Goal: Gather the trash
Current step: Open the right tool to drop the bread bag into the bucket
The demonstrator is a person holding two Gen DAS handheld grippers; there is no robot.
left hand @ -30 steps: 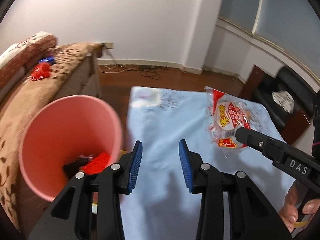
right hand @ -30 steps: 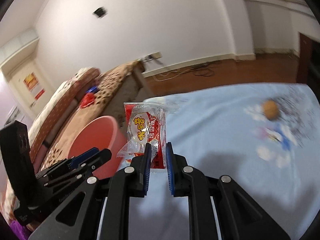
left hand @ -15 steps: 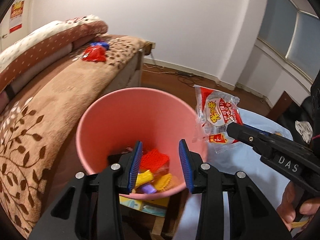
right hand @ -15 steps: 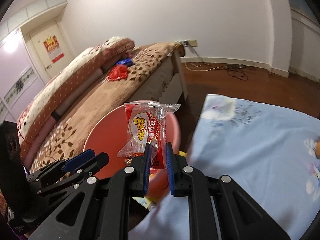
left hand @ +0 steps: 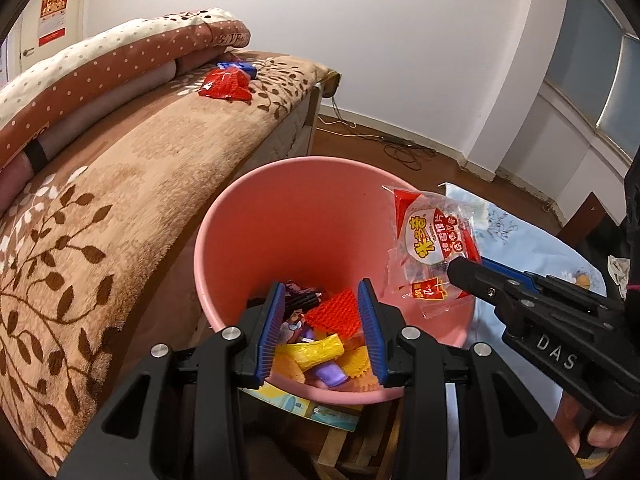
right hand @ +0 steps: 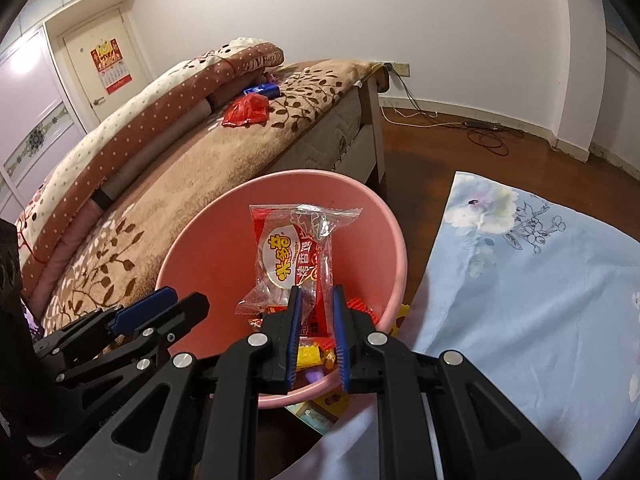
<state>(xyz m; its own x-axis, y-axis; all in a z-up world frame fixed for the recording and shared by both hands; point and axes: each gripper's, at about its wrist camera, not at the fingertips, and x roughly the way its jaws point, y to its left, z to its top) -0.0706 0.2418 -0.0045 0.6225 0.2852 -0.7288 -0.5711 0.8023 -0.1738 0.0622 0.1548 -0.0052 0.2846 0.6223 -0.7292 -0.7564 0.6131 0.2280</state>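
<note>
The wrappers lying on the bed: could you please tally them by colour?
Red wrapper: 1
Blue wrapper: 1
Total: 2

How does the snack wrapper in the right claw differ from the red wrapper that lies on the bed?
The snack wrapper is held in the air over the pink bin by the right claw; the red wrapper lies loose on the brown blanket. The snack wrapper is partly clear with a white and yellow label; the red wrapper is all red. The snack wrapper hangs flat; the red wrapper is crumpled. Both are plastic packets.
</note>
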